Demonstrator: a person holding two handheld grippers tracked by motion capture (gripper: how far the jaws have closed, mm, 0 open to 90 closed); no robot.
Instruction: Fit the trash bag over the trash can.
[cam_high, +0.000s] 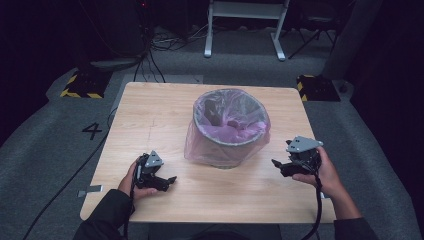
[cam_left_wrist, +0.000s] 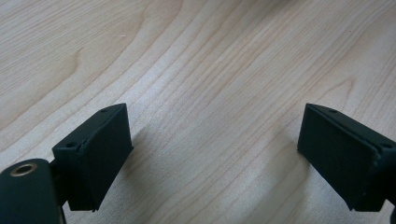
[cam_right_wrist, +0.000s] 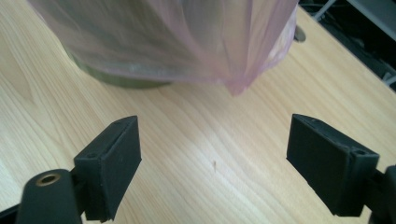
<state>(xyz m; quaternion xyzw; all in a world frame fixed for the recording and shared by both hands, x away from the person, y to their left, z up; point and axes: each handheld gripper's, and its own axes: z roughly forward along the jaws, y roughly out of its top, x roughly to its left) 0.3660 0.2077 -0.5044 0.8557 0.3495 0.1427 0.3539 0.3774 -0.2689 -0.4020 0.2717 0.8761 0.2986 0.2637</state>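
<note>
Bin (cam_high: 231, 131) with the pink liner bag (cam_high: 200, 145) sits pretty much dead centre on the wooden table (cam_high: 150, 115), bag folded over the rim and hanging loose down the outside. Inside looks like crumpled pink plastic, can't make out much else.

Left gripper (cam_high: 167, 181) is down at about 7 o'clock from the bin, well apart from it, low over the tabletop with its jaws spread wide and nothing in them. In the left gripper view it's just bare wood grain between the pads (cam_left_wrist: 100, 158).

Right gripper (cam_high: 280, 167) is at roughly 4 o'clock from the bin, near it but not touching. Jaws wide there too, empty. The right gripper view has the bag's hanging pink edge (cam_right_wrist: 238, 84) straight ahead at 12 o'clock beyond the pads (cam_right_wrist: 119, 163), with the bin's dark base (cam_right_wrist: 121, 79) peeking out underneath.
</note>
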